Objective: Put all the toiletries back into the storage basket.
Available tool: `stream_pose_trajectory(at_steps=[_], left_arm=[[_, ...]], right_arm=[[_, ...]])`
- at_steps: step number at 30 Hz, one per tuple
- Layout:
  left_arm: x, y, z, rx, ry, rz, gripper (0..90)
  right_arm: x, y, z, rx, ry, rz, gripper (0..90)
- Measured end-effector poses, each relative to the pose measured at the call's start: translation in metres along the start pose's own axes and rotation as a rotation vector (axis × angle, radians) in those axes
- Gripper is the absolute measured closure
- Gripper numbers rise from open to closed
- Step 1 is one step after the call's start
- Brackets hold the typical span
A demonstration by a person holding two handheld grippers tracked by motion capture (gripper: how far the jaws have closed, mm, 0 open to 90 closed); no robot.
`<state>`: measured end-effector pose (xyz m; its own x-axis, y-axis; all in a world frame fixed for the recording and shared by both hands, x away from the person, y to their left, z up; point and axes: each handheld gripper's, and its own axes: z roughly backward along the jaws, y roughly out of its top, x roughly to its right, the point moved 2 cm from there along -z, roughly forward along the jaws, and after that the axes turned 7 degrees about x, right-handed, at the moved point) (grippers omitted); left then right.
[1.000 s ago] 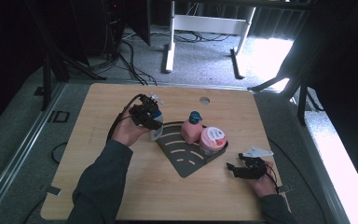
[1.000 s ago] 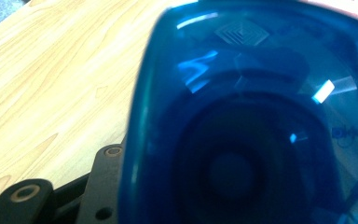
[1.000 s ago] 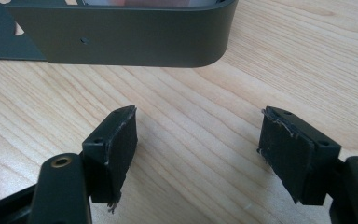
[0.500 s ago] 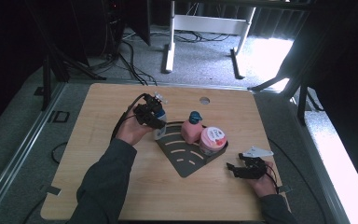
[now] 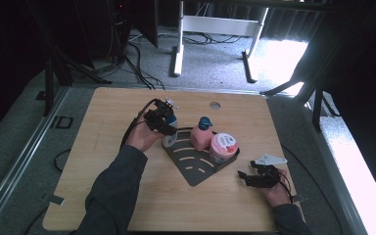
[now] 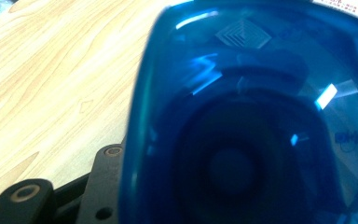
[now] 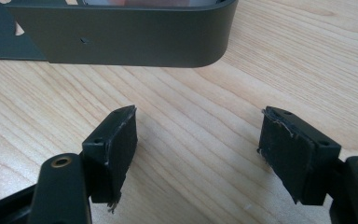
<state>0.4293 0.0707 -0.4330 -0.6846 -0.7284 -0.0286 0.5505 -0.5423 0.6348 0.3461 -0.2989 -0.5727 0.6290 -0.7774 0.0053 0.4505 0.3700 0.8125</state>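
Inspection of the dark wedge-shaped tray (image 5: 196, 171) on the worktop (image 5: 107, 112): two items are already seated along its curved back wall, a pink bottle with a teal cap (image 5: 201, 135) and, just right of it, a pink-lidded tub (image 5: 223, 145). My left gripper (image 5: 162, 119) is clamped on a blue translucent container (image 6: 251, 130), holding it at the tray's left corner, beside the pink bottle; I cannot tell whether its base is resting on the tray or just above it. I judge this item to be mid-placement, not yet released. My right gripper (image 7: 198, 149) lies on the worktop just off the tray's right corner, jaws apart with nothing between them. Remaining, as I judge it: seat the blue container, let go, withdraw.
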Motion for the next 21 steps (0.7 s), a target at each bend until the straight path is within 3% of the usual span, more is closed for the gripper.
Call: stream_pose_trajectory(at_steps=[21], left_arm=[[0.003, 0.005, -0.015, 0.012, 0.0, 0.003, 55.3]], right_arm=[[0.0, 0.0, 0.0, 0.0, 0.001, 0.001, 27.3]])
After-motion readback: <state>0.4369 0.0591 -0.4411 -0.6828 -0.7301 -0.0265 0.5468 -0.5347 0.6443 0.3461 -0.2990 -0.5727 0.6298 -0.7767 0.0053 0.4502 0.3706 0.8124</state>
